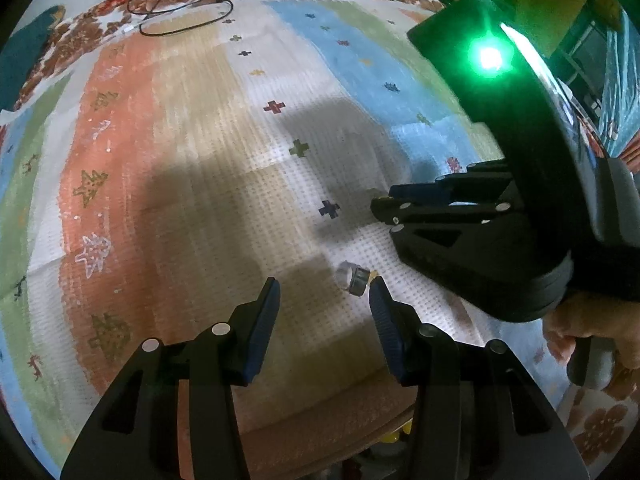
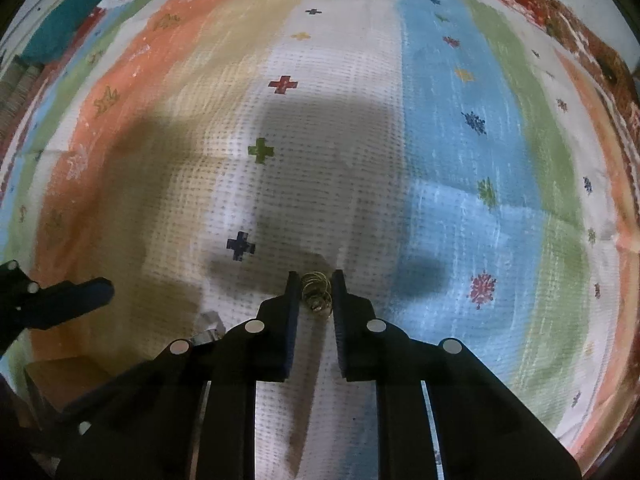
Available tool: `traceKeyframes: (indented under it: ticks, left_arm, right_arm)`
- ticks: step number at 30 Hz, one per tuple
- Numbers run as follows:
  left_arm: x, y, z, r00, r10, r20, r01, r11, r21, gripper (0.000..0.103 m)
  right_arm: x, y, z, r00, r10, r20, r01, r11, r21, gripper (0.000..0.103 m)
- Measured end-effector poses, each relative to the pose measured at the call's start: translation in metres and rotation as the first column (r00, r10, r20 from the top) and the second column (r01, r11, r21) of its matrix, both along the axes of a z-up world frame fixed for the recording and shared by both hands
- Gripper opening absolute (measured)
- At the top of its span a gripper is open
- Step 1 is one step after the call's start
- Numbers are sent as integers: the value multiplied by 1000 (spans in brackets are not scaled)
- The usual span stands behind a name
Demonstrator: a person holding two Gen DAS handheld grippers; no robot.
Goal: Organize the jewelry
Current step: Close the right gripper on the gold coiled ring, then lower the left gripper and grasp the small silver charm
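Right gripper (image 2: 316, 280): your jaws pinch a small tangle of thin gold wire rings (image 2: 316, 294) above the striped woven cloth (image 2: 440, 120) | Left gripper (image 1: 324, 292): spread, empty | silver band ring (image 1: 352, 278) lies beside its right fingertip, still unsorted | progress: early, I judge.

Woven matt cloth (image 2: 344, 128); shiny metal wire rings (image 2: 317, 294)

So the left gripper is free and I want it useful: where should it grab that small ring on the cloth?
Grip the ring across its band, coming down from above. It lies on its side, just ahead of the open left gripper, near its right finger.
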State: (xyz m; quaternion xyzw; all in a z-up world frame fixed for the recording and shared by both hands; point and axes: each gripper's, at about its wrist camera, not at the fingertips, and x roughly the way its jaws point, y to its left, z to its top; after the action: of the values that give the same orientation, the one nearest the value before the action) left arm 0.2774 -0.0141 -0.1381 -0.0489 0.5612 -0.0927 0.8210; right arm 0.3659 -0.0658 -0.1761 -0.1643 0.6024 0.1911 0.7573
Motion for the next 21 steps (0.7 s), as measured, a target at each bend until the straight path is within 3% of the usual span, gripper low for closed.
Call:
traceKeyframes:
  ticks: [11,21]
  left_arm:
    - [9,-8,-5,999,-31,-21,31,999,12,45]
    - [16,-22,-14,996,-59,-66,62,997,38,41]
  right_arm:
    - [11,-26,16,999,-53,2,53,997,64,16]
    - [14,-50,21,996,-85,0,85,994,62,16]
